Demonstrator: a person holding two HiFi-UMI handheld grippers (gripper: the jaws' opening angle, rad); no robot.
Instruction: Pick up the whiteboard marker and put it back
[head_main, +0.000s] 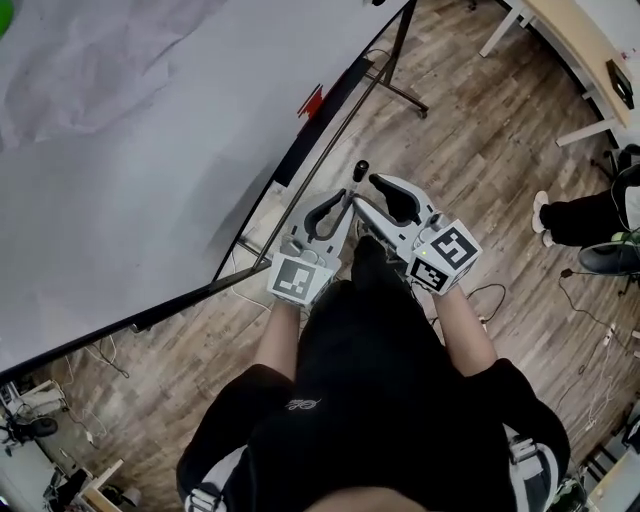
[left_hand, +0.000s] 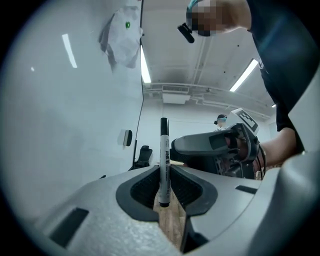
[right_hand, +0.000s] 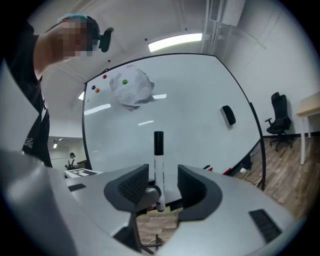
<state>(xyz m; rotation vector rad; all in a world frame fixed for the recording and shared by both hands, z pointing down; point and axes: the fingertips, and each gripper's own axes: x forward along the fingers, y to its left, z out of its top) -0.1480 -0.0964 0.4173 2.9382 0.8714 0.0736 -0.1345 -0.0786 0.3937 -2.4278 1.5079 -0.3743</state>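
Note:
The whiteboard marker (head_main: 357, 178), white with a black cap, stands upright in my left gripper (head_main: 343, 208), which is shut on its lower barrel. In the left gripper view the marker (left_hand: 164, 160) is pinched between the dark pads of that gripper (left_hand: 164, 192), cap up. My right gripper (head_main: 375, 200) sits close beside it on the right, open. In the right gripper view the marker (right_hand: 158, 160) stands in the gap of the right gripper (right_hand: 162, 187) with space on both sides. The whiteboard (head_main: 130, 150) is to the left.
An eraser (right_hand: 228, 115) and a crumpled paper (right_hand: 131, 87) stick to the whiteboard (right_hand: 175, 115). A red object (head_main: 312, 100) lies on the board's tray. A desk (head_main: 585, 50) and another person's legs (head_main: 590, 215) are at the right. Cables (head_main: 590, 300) run over the wood floor.

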